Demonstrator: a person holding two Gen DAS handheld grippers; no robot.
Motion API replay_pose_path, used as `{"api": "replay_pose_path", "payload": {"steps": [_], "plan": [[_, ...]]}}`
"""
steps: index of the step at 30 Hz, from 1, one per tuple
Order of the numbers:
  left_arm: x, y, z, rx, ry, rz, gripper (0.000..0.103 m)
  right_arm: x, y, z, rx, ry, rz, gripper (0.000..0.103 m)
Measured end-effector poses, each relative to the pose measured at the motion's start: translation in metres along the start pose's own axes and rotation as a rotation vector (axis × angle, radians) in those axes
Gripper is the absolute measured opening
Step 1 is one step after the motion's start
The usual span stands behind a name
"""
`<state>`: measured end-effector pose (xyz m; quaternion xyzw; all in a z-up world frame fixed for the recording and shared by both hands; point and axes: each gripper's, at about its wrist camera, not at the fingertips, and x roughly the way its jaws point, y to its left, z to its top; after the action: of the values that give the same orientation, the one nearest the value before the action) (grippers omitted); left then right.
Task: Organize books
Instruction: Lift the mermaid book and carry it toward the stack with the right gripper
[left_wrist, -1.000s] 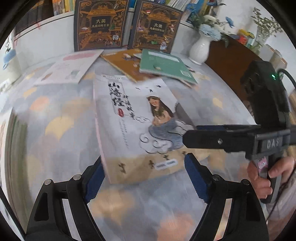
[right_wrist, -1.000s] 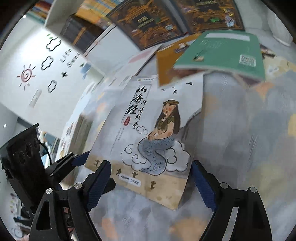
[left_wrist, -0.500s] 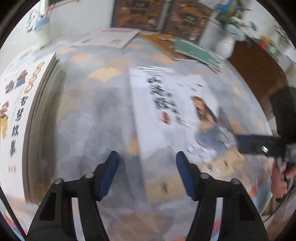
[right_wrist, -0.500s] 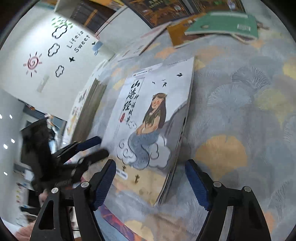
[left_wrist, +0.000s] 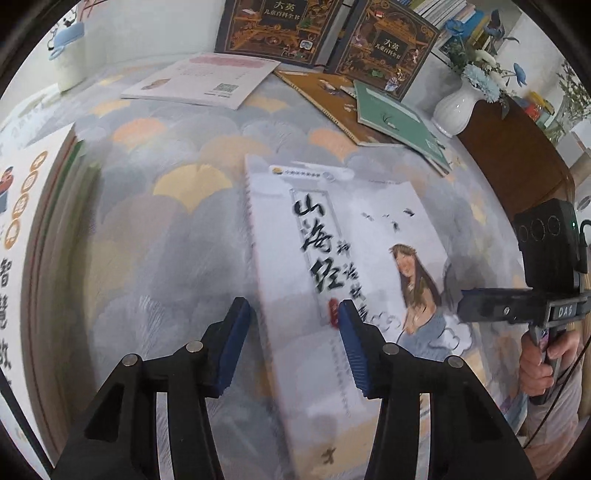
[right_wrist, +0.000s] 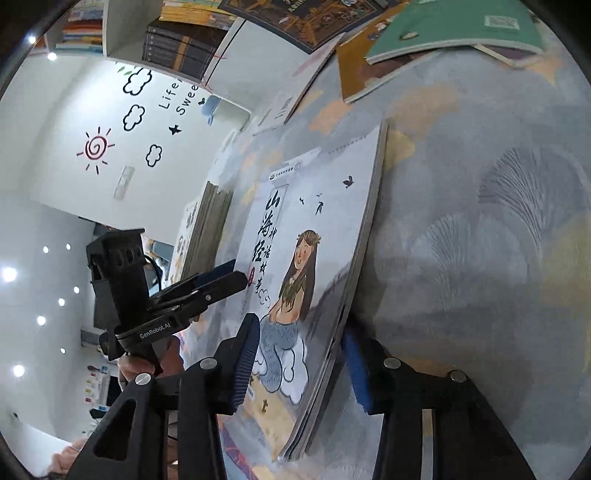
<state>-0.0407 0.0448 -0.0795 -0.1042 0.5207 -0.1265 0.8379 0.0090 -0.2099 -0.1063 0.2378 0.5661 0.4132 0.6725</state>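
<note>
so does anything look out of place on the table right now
The mermaid book is tipped up on its left edge, its right side raised between the right gripper's open jaws. Behind it, the green book lies askew across an orange one.

Both views are bright, with even indoor light. Right wrist view shows small round ceiling lights (right_wrist: 9, 274) at the left edge, blown out to white dots. Strong fisheye bending in both; black vignette fills the corners and straight edges curve near the rim. Left wrist view: motion blur smears the mermaid-cover book (left_wrist: 343, 280), title characters soft, lower cover mushy; the patterned cloth (left_wrist: 155, 236) around it is also streaked. Far books and white vase (left_wrist: 456, 110) look sharper. Right wrist view is crisper; the cover print reads clean. A soft grey shadow lies on the cloth along the book's right edge. No hard glare on the covers.
</note>
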Motion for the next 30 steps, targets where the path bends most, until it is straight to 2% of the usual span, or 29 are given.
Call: {"api": "replay_pose_path", "payload": {"steps": [4, 5, 7, 9, 12, 16, 20, 23, 26, 30], "plan": [[0.003, 0.01, 0.007, -0.059, -0.015, -0.092, 0.046, 0.002, 0.0, 0.006, -0.014, -0.005, -0.016, 0.04], [0.003, 0.013, 0.007, -0.067, -0.021, -0.105, 0.045, 0.003, -0.001, 0.008, -0.016, -0.011, -0.027, 0.034], [0.004, 0.015, 0.006, -0.068, -0.031, -0.099, 0.035, 0.007, -0.009, 0.012, 0.005, -0.03, -0.033, 0.02], [0.004, 0.014, 0.006, -0.06, -0.045, -0.059, 0.025, 0.006, -0.021, 0.014, 0.061, -0.035, 0.02, 0.01], [0.006, 0.019, 0.007, -0.082, -0.057, -0.073, 0.023, 0.004, -0.019, 0.01, 0.057, -0.037, 0.01, 0.01], [0.005, 0.015, 0.006, -0.066, -0.069, -0.04, 0.024, 0.003, -0.017, 0.007, 0.05, -0.056, 0.001, 0.01], [0.004, 0.014, 0.008, -0.087, -0.061, -0.029, 0.023, 0.002, -0.012, 0.002, 0.11, -0.086, -0.032, 0.011], [0.002, 0.006, 0.009, -0.049, -0.029, 0.019, 0.024, 0.001, -0.006, 0.004, 0.143, -0.071, -0.073, 0.013], [0.0, -0.009, 0.008, 0.011, -0.016, 0.085, 0.026, 0.0, 0.007, 0.003, 0.122, -0.059, -0.134, 0.016], [-0.005, -0.006, 0.006, -0.019, -0.016, 0.061, 0.026, -0.003, 0.018, -0.003, 0.101, -0.058, -0.135, 0.016]]}}
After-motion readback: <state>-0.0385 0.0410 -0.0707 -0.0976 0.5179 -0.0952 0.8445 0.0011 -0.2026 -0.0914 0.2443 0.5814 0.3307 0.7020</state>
